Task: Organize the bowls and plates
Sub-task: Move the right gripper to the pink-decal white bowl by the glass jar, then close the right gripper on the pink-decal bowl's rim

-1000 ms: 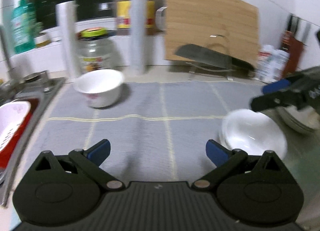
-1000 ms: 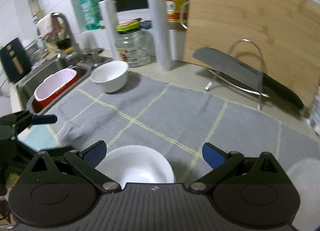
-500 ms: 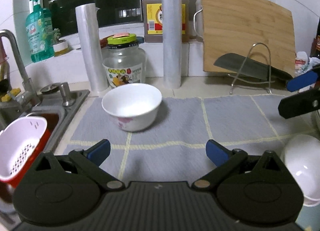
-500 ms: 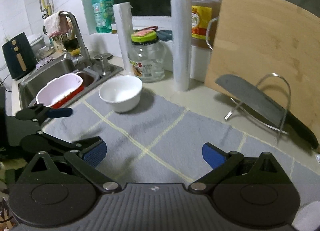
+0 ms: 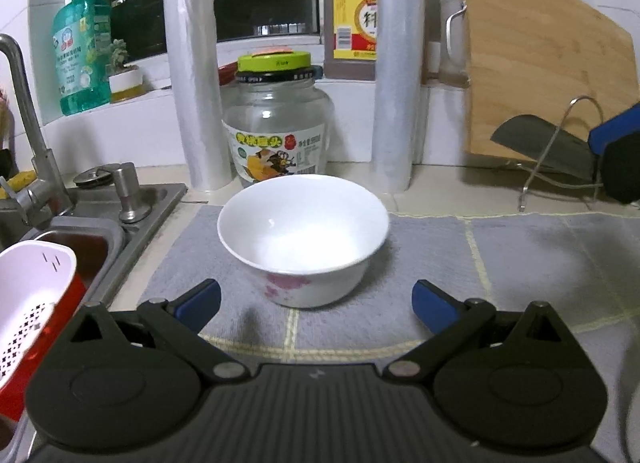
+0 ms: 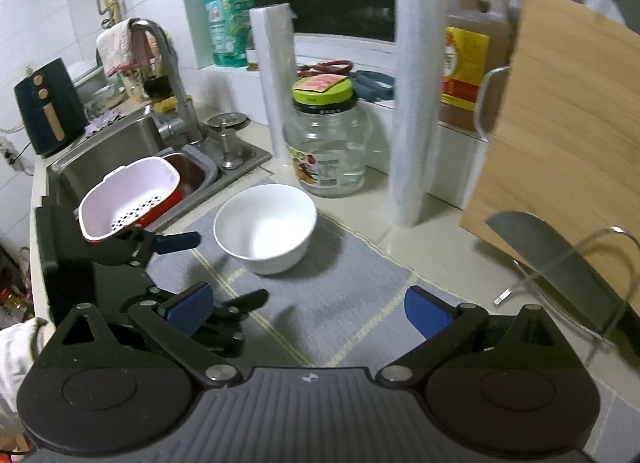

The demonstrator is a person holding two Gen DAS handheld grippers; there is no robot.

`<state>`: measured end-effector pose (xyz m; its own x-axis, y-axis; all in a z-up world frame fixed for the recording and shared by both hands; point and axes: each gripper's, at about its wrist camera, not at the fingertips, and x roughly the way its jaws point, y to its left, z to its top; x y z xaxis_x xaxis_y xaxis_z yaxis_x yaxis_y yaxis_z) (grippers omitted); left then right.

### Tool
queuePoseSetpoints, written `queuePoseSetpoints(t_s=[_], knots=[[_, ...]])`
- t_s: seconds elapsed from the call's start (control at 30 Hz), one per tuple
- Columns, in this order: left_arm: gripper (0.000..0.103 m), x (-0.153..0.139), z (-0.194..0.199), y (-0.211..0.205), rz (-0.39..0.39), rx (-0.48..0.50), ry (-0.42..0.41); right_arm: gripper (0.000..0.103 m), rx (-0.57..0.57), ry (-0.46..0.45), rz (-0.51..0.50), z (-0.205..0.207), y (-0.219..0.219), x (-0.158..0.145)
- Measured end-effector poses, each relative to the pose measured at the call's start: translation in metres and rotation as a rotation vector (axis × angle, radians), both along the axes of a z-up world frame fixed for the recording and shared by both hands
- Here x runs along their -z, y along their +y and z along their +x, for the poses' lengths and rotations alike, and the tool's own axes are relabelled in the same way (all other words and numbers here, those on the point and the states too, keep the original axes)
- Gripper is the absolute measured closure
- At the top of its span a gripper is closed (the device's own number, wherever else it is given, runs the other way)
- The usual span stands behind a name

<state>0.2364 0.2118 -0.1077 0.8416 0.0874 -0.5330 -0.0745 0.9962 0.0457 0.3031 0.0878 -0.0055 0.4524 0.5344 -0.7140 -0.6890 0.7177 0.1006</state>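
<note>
I'm looking down the left gripper (image 5: 316, 299) w/ its blue-padded fingers (image 5: 200, 301) spread wide and holding nothing. The white ceramic bowl w/ a pink mark on its side (image 5: 303, 239) is sitting upright on the grey cloth mat w/ pale yellow grid lines (image 5: 520, 263), just ahead of the fingers and centred btwn them, not touching either pad.

Taking that bowl as landmark: directly behind it, off the mat on the beige surface (image 5: 448, 187), the clear glass jar w/ a green lid (image 5: 278, 123) is standing. A tall roll of clear plastic film (image 5: 196, 83) is standing behind-left of the bowl, and a second, taller white roll (image 5: 396, 71) behind-right. Left of the bowl the steel sink (image 5: 100, 231) is holding a white perforated strainer basket in a red tub (image 5: 28, 295). Far right of the bowl, a dark cleaver blade (image 5: 548, 151) is resting on a wire rack in front of a leaning wooden cutting board (image 5: 544, 83).

From the right wrist view, the right gripper (image 6: 308, 313) is also standing wide open and empty, above the mat, nearer me than the bowl (image 6: 266, 229) and well apart from it. The left gripper (image 6: 208, 271) is showing there too, low on the bowl's left, one finger just beside the rim; can't tell if it's touching.
</note>
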Motion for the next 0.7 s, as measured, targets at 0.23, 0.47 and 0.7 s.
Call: queuePoseSetpoints(t_s=[0.23, 0.47, 0.7], knots=[[0.002, 0.010, 0.019, 0.008, -0.023, 0.001, -0.004, 0.000, -0.058, 0.029, -0.013, 0.025, 0.025, 0.009], [0.002, 0.013, 0.026, 0.007, -0.009, -0.001, -0.025, 0.000, -0.094, 0.063, -0.024, 0.052, 0.051, 0.022], [0.002, 0.013, 0.028, 0.008, -0.005, -0.016, -0.051, 0.000, -0.135, 0.073, -0.045, 0.076, 0.084, 0.038]])
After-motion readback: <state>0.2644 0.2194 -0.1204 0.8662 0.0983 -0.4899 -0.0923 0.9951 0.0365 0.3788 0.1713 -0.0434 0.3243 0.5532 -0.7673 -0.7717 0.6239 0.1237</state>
